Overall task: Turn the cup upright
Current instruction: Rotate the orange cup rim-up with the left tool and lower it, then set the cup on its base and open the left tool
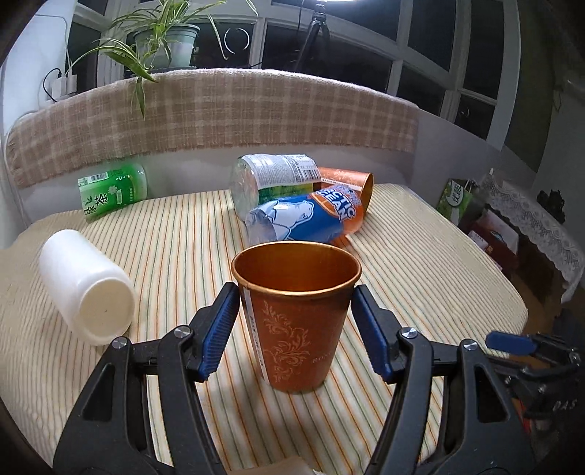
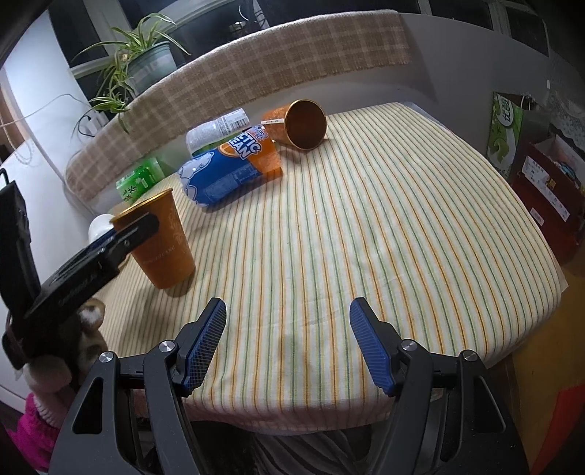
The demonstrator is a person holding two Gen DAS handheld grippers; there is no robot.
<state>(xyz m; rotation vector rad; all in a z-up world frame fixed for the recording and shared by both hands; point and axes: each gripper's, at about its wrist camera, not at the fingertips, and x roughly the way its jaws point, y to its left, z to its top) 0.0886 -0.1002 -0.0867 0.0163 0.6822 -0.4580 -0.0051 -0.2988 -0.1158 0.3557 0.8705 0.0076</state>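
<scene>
Cup (image 1: 297, 314) stands upright between the wide-spread left claw (image 1: 292, 329); right claw (image 2: 287, 341) gapes empty.

I see dim, cool light coming from a bright lamp (image 1: 336, 2) overhead at the top edge; the windows (image 1: 420, 47) are dark. Soft shadows fall on the striped cloth (image 2: 329, 219). Edges curve and darken into black corners; focus stays sharp.

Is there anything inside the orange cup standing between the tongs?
The upright orange cup looks empty: only its coppery inner wall shows. Its very bottom is hidden below the rim.
</scene>
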